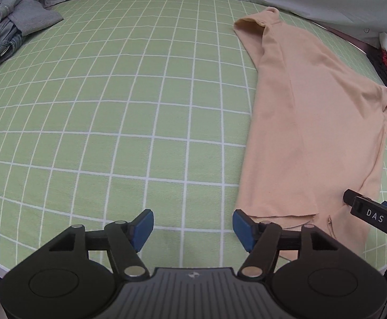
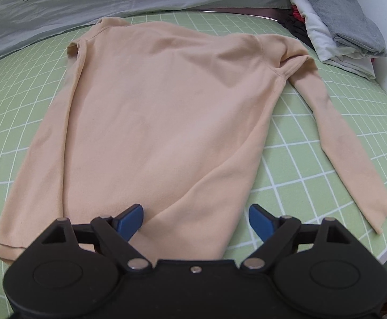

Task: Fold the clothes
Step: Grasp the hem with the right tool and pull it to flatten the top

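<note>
Garment: peach long-sleeve top (image 2: pixel 161 111) lies flat on green grid sheet (image 1: pixel 87 133), hem toward the grippers, collar at far end by grey duvet (image 2: pixel 60 5).
Long axis: runs hem-to-collar, away from both cams.
L gripper (image 1: pixel 193 228): released, blue pads apart, nothing btwn them; sits over bare sheet just left of the hem's left corner.
R gripper (image 2: pixel 195 220): spread wide, empty; hem's right part lies btwn/under the pads, no pinch visible.
Key relation: top is rightward of L fingers, directly ahead of R fingers. R is nearer the cloth.
Sleeves: right sleeve (image 2: pixel 347 146) stretched out beside body; left one looks already folded in along the body edge.
Likely next: prob. the right sleeve/side fold, R hand better placed.
L view only: rumpled grey + denim clothes (image 1: pixel 10 26) far left; tip of other gripper at right edge.
R view only: full garment outline, folded stack (image 2: pixel 345 24) far right.
</note>
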Motion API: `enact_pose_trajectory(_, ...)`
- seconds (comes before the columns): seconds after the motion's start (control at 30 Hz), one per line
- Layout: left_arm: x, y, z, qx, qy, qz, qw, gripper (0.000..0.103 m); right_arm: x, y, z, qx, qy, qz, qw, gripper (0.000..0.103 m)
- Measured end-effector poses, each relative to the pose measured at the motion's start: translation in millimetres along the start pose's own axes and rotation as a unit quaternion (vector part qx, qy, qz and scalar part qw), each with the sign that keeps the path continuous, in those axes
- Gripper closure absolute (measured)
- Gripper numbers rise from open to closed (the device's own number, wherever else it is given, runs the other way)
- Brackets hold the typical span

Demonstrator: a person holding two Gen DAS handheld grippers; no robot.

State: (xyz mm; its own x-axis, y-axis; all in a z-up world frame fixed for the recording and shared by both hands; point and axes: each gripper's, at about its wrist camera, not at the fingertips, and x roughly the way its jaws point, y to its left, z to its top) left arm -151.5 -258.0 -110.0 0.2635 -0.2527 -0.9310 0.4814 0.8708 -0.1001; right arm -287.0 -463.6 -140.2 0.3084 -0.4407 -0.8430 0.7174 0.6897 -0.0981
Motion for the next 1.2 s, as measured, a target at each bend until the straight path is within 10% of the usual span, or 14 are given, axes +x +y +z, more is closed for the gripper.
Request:
enact_pose_trajectory(0.17,-7,31,3,0.008,-0.006,-0.009,0.9999,0.036,-9,21,-9,0.0,-0.018,-0.012,1.0,0.029)
enact_pose_trajectory(0.53,-25,86,24,0.015,-0.036,-0.026,0.9989,0.036,-17,26,-23,0.091,-0.036,-0.042,0.994,0.099)
enact_pose_trajectory(1.2,-6,-57,-1,0.016,-0.033,-0.079,0.9962,0.036,-20,-99,-47,0.095,-0.018,-0.032,0.995,0.1)
